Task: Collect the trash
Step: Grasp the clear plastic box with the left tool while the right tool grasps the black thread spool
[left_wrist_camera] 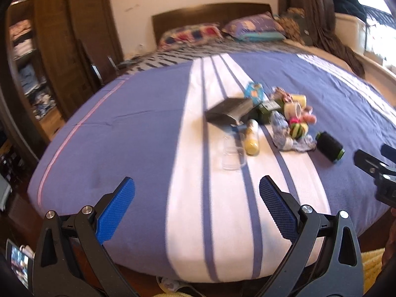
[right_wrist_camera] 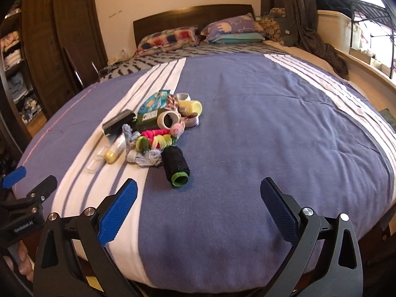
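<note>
Both grippers are just hanging over the near end of the bed (right_wrist_camera: 247, 123), nothing in either one: the left gripper (left_wrist_camera: 196, 198) has its blue fingers spread wide over the white stripe, and the right gripper (right_wrist_camera: 198, 198) is spread just as wide over the blue part of the blanket. The trash pile (right_wrist_camera: 158, 126) sits in the middle of the blanket, mostly on and beside that white stripe, well ahead of both claws. Container-wise: a white jar (right_wrist_camera: 168, 120) lies on its side with its dark mouth facing the right camera, and I can't see anything inside it. A yellow cup (right_wrist_camera: 190, 106) lies tipped behind it (contents hidden from here). The black roll (right_wrist_camera: 176, 165) with a green rim lies nearest the right gripper, its open end looking hollow. A clear cup (left_wrist_camera: 231, 154) lies toward the left gripper, next to a yellow-capped bottle (left_wrist_camera: 252, 137). There's also a dark box (left_wrist_camera: 230, 111), a green packet (right_wrist_camera: 148, 118), a blue wrapper (right_wrist_camera: 153, 101), crumpled blue cloth (right_wrist_camera: 143, 158) and some pink and green fuzzy bits (right_wrist_camera: 158, 138), all touching or overlapping in one heap.
</note>
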Available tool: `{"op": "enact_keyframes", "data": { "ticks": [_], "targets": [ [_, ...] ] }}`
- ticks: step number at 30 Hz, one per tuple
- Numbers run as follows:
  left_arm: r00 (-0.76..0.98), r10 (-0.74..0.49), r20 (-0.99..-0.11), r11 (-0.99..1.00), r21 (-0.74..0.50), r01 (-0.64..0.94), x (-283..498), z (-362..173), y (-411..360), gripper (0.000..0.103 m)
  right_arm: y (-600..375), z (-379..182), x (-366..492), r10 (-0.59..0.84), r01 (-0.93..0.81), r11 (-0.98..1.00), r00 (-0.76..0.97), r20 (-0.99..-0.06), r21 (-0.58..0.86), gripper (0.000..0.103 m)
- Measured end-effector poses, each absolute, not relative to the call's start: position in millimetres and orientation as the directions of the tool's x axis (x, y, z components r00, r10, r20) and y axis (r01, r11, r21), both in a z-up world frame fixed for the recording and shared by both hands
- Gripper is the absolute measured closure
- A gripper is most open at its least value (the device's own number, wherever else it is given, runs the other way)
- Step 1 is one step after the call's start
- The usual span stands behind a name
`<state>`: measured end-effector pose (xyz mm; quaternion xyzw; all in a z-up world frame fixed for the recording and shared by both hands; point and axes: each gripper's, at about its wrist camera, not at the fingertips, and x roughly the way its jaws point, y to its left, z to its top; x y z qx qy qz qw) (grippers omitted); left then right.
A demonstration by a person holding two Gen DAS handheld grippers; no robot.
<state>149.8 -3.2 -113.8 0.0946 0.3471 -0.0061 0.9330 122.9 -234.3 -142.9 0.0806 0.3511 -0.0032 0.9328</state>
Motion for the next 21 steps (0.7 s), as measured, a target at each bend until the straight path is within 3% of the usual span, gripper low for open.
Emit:
{"op": "enact_keyframes", "data": {
  "ticks": [2,7,13,18,21],
  "targets": [
    [0.737,0.031,-0.675,0.98,0.164,0.109,163,-126,-6,0.008,-232,-150,133,0.054,0.047,0.99,0.742,-0.669,0.132,0.024],
    [0.705,0.004,-0.709,0.976,0.156,0.152,188,-146,-12,0.011,-228,-166,157,0.078,0.012,0.992,0.712,-0.698,0.122,0.04],
    [0.671,-0.078,-0.737,0.975,0.083,0.205,214,-160,-20,0.038,-221,-172,168,0.097,-0.025,0.993,0.711,-0.696,0.113,0.055],
    [0.66,-0.13,-0.74,0.974,0.031,0.226,227,-165,-22,0.045,-221,-175,175,0.099,-0.032,0.993,0.717,-0.69,0.11,0.062],
    [0.653,-0.151,-0.742,0.97,0.017,0.244,230,-166,-22,0.062,-221,-175,178,0.105,-0.037,0.993,0.72,-0.686,0.113,0.076]
  ]
}}
